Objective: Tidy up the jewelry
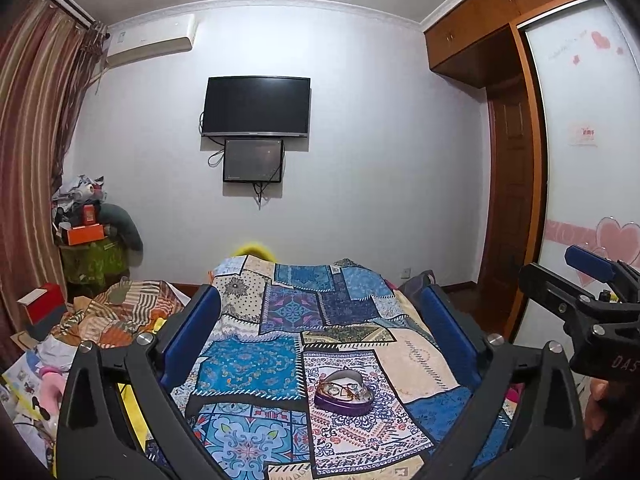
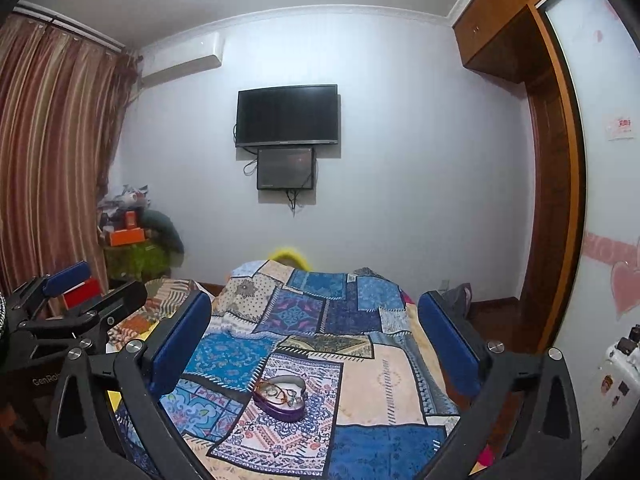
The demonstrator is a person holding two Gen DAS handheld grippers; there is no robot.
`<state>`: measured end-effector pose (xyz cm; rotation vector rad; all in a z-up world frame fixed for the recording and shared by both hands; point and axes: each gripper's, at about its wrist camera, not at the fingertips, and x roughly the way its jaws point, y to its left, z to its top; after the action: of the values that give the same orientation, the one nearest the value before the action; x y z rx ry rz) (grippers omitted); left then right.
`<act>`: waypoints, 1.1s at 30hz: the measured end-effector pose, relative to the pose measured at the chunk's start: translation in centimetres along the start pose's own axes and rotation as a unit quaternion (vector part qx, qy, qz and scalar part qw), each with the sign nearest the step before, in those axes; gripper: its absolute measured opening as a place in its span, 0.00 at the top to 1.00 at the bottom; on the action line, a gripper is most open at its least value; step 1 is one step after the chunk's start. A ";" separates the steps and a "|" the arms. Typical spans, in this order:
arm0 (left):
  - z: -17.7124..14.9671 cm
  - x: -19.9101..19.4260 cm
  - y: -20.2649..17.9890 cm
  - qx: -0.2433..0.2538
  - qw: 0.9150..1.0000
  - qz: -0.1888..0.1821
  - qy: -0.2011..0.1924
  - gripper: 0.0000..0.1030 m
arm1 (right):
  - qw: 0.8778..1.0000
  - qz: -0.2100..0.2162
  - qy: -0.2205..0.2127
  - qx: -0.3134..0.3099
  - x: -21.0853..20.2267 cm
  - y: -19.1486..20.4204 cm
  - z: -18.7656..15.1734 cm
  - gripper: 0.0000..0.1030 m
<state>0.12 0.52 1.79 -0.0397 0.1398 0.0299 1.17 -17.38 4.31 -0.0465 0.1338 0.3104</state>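
The purple heart-shaped jewelry box [image 1: 344,394] sits open on the patchwork bedspread [image 1: 256,368], in the near half of the bed, on a white panel with a dark blue and pink pattern. In my left view its long axis runs left to right, nearly level. In my right view the same box [image 2: 280,398] lies slanted, its long axis running from upper left down to lower right. Which way the heart's tip points I cannot make out. Inside it lies a tangle of jewelry [image 1: 347,389]: thin golden rings or hoops and some reddish strands, too small to sort out. A pale lining shows at the box's far wall.

My left claw [image 1: 320,336] hangs above the bed with its blue pads spread wide, nothing between them; the box shows in the gap, lower and slightly right of center. My right claw [image 2: 316,340] is likewise spread wide and empty, the box low in its gap and left of center. Each claw shows at the edge of the other's view, well apart from the box.

Beyond the bed, a dark television [image 1: 256,106] hangs on the pale wall with a smaller screen [image 1: 253,160] just under it. Striped curtains [image 1: 36,152] hang at left, a wooden wardrobe [image 1: 516,152] stands at right.
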 end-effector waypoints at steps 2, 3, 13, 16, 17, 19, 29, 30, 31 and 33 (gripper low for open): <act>0.0 0.0 0.0 -0.001 1.000 0.000 0.001 0.02 | 1.000 0.001 0.003 0.001 0.0 -0.1 0.0 0.00; 0.0 0.0 0.1 -0.001 1.000 0.000 0.002 0.02 | 1.000 0.001 0.003 0.001 0.0 -0.1 0.0 0.00; 0.1 0.3 0.1 -0.003 1.000 -0.001 0.005 0.01 | 1.000 -0.001 0.010 0.003 0.0 -0.2 0.2 0.00; 0.1 0.5 0.1 -0.004 1.000 -0.002 0.008 0.01 | 1.000 -0.004 0.012 0.001 -0.1 -0.1 0.0 0.00; 0.1 0.6 0.1 -0.004 1.000 -0.002 0.009 0.01 | 1.000 -0.005 0.013 0.001 0.0 -0.1 0.0 0.00; 0.0 0.6 0.2 -0.005 1.000 -0.003 0.010 0.01 | 1.000 -0.004 0.014 0.001 -0.1 -0.2 0.1 0.00; -0.2 0.7 0.5 -0.009 1.000 -0.005 0.014 0.01 | 1.000 -0.004 0.015 0.003 0.0 -0.2 0.2 0.00; -0.2 0.7 0.6 -0.010 1.000 -0.005 0.015 0.01 | 1.000 -0.004 0.016 0.003 0.0 -0.2 0.3 0.00; -0.2 0.7 0.7 -0.011 1.000 -0.006 0.016 0.01 | 1.000 -0.004 0.015 0.003 0.0 -0.1 0.3 0.00; -0.1 0.8 0.8 -0.013 1.000 -0.009 0.018 0.01 | 1.000 -0.005 0.015 0.002 0.0 -0.2 0.3 0.00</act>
<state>0.92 1.33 1.57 -0.0681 0.1754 0.0140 1.21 -17.52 4.65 -0.0469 0.1632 0.2988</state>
